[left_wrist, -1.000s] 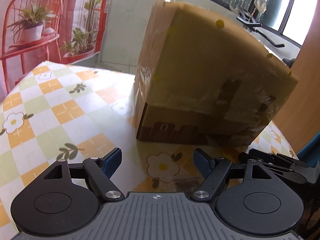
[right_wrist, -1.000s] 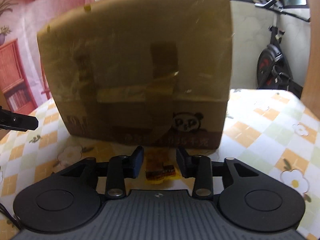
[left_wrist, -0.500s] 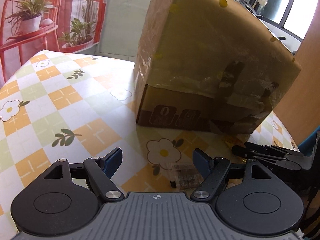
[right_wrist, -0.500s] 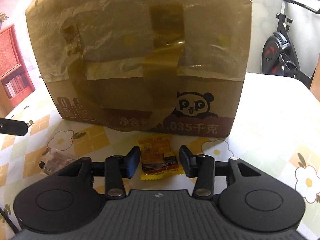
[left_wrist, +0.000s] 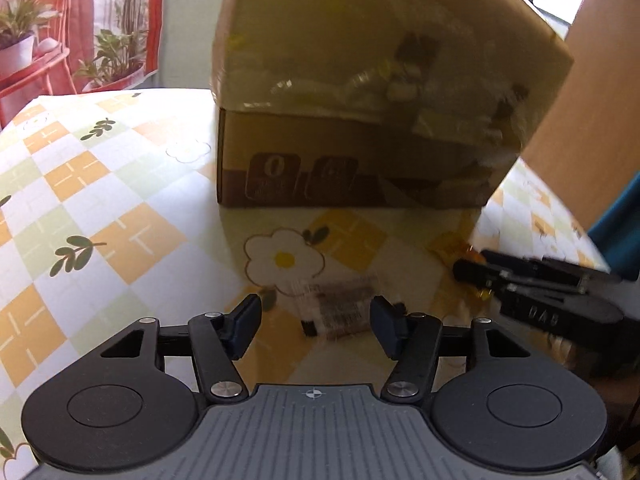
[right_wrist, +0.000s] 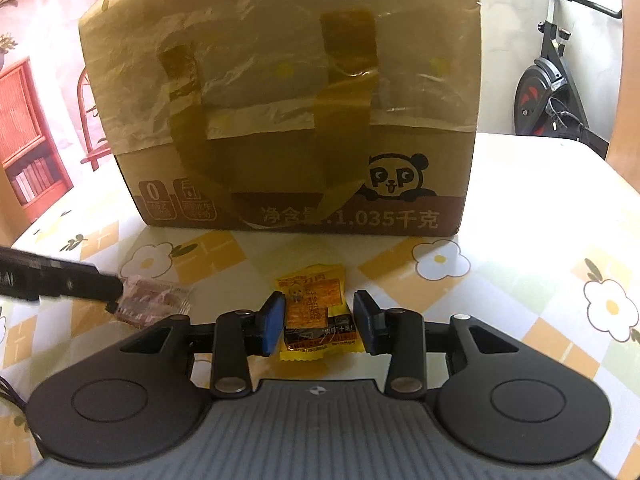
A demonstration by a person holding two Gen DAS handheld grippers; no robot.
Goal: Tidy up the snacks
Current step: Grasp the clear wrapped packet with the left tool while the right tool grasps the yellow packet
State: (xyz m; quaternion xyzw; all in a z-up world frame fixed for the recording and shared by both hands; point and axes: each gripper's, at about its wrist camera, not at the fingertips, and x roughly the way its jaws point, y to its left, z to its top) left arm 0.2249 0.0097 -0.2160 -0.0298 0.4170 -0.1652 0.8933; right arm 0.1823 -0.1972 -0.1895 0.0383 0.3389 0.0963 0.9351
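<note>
Right gripper [right_wrist: 319, 322] sits low over the table, fingers spread w/ a gap each side of the yellow snack packet [right_wrist: 318, 312], not pinching it. Packet lies flat on the flowered checked tablecloth [right_wrist: 520, 280], lower half between the blue pads [right_wrist: 272, 322], top end sticking out past them twd the box.

Left gripper [left_wrist: 316, 326] also spread wide, nothing held. Just ahead of it, roughly betw the fingertips [left_wrist: 244, 322], lies a clear-wrapped dark snack [left_wrist: 340, 312], blurred, flat on the cloth beside a printed flower. In the right wrist view the same clear packet [right_wrist: 154, 298] sits left of the yellow one, w/ the left gripper's dark tip [right_wrist: 60, 280] at its left edge; touching or not, can't tell.

From the left wrist view, the right gripper [left_wrist: 540, 292] shows at the right side, yellow wrapper [left_wrist: 456, 246] peeking out near its tip.

Beyond both packets: big cardboard box [right_wrist: 288, 120] standing on the table, close behind them but apart, front patched w/ clear and brown tape, panda logo and "1.035千克" printed low on the face.

Far bkgd: exercise bike [right_wrist: 552, 92] at right, red plant-print backdrop [left_wrist: 80, 20] at left.
</note>
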